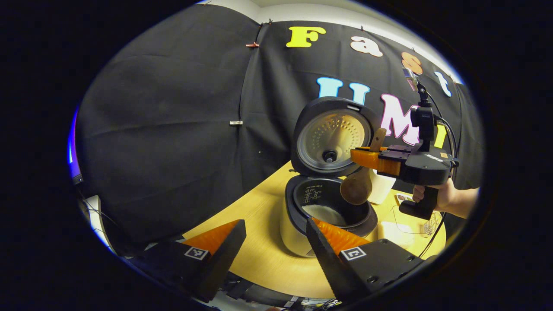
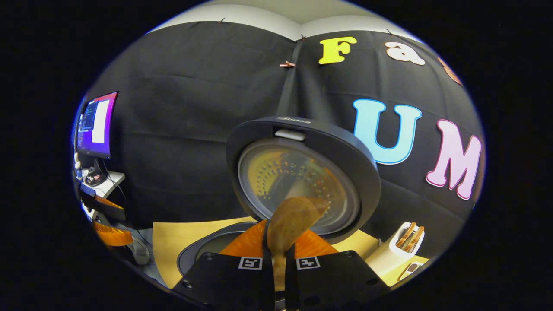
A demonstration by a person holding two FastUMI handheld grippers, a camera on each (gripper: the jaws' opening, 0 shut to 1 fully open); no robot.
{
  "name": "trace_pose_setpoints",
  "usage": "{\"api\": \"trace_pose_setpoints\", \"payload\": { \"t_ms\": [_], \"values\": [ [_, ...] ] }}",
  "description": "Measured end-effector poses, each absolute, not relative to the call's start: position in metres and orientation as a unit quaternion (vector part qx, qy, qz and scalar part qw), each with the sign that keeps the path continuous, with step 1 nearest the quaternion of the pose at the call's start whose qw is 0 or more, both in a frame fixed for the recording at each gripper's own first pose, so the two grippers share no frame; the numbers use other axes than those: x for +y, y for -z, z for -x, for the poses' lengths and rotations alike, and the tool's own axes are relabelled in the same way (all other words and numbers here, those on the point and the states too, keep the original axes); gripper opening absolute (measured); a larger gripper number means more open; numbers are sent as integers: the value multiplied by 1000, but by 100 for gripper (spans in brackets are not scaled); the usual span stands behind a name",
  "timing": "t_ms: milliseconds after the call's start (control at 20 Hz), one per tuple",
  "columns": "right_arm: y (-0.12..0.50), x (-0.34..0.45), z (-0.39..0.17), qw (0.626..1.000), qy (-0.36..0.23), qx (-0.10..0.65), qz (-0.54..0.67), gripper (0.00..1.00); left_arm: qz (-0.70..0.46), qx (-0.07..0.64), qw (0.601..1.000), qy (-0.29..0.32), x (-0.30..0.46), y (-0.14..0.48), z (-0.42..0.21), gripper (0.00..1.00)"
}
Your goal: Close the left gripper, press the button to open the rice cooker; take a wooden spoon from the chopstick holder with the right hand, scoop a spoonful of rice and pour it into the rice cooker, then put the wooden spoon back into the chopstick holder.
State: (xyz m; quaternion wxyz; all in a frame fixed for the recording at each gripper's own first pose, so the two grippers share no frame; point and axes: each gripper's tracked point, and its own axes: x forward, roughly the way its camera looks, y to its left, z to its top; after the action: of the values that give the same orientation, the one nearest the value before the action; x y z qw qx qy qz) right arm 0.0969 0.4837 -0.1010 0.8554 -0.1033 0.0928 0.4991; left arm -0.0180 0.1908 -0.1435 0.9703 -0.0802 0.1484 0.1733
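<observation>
In the left gripper view the rice cooker (image 1: 322,216) stands on the worktop (image 1: 259,255) with its lid (image 1: 332,136) upright behind the inner pot (image 1: 330,205), rice lying in the pot. The wooden spoon (image 1: 358,183) hangs over the pot's right rim, bowl downward, gripped by the right claw (image 1: 367,157). The chopstick holder (image 1: 382,188) stands just right of the cooker, behind the spoon. In the right gripper view a monitor (image 2: 94,125) sits far left.

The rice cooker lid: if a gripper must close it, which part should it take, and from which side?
Probably the top rim of the lid: it stands upright and open above the pot, hinged at the back. Come from above and behind the rim, then push forward and down.
</observation>
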Motion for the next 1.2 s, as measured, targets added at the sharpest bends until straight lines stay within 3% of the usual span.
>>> {"api": "trace_pose_setpoints", "payload": {
  "t_ms": [100, 550, 1200],
  "values": [
    [84, 475, -103, 864, -488, 105, 60, 13, 62, 145, 973, -169, 184, 137, 14, 92],
    [40, 361, -166, 917, -377, 120, -50, 13, 32, 129, 984, -123, 138, 112, -11, 95],
    [53, 81, -226, 967, -155, 146, -137, 13, 77, 139, 985, -71, 45, 103, -52, 95]
  ]
}}
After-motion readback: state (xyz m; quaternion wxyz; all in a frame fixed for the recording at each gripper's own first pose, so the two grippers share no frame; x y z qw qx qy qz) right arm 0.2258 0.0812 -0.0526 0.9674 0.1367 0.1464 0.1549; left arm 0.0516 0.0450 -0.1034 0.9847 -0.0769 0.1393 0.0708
